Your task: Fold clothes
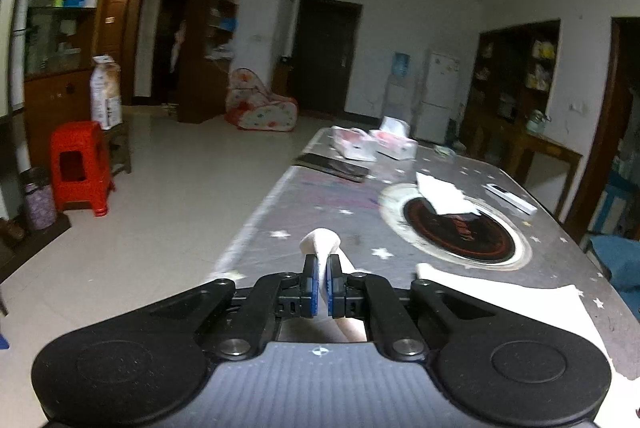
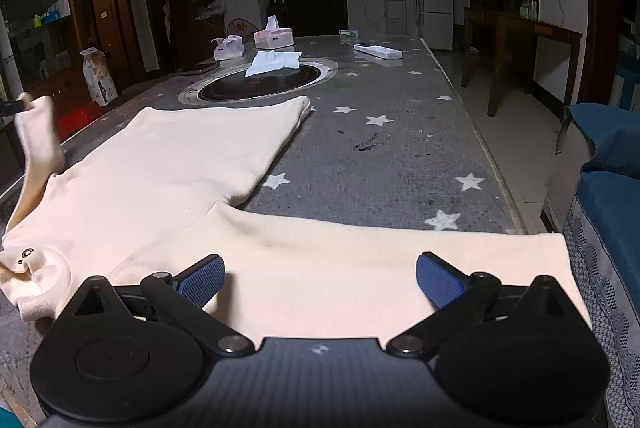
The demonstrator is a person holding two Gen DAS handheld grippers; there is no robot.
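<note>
Left gripper (image 1: 320, 284): blue pads pressed together on a bunched bit of the cream shirt's sleeve, which is lifted off the table.
Right gripper (image 2: 320, 278): fingers spread wide, low over the other sleeve, nothing between the pads; whether they touch the cloth I cannot tell.
Shirt (image 2: 180, 164): cream, long-sleeved, lying flat on the near part of the table, body running toward the round inset, one sleeve stretched out to the right edge, collar at the near left.
Table (image 2: 400, 156): long, grey cover printed with white stars, a dark round inset (image 2: 264, 84) in the middle.
Tissue boxes: two at the far end; the taller box (image 2: 274, 37) has a tissue standing out of its top, the other (image 2: 229, 48) is a softer pack, its contents unclear.
Loose tissue (image 2: 274, 62): crumpled, on the far rim of the inset.
Remote (image 2: 378, 51): white, far right of the table.
</note>
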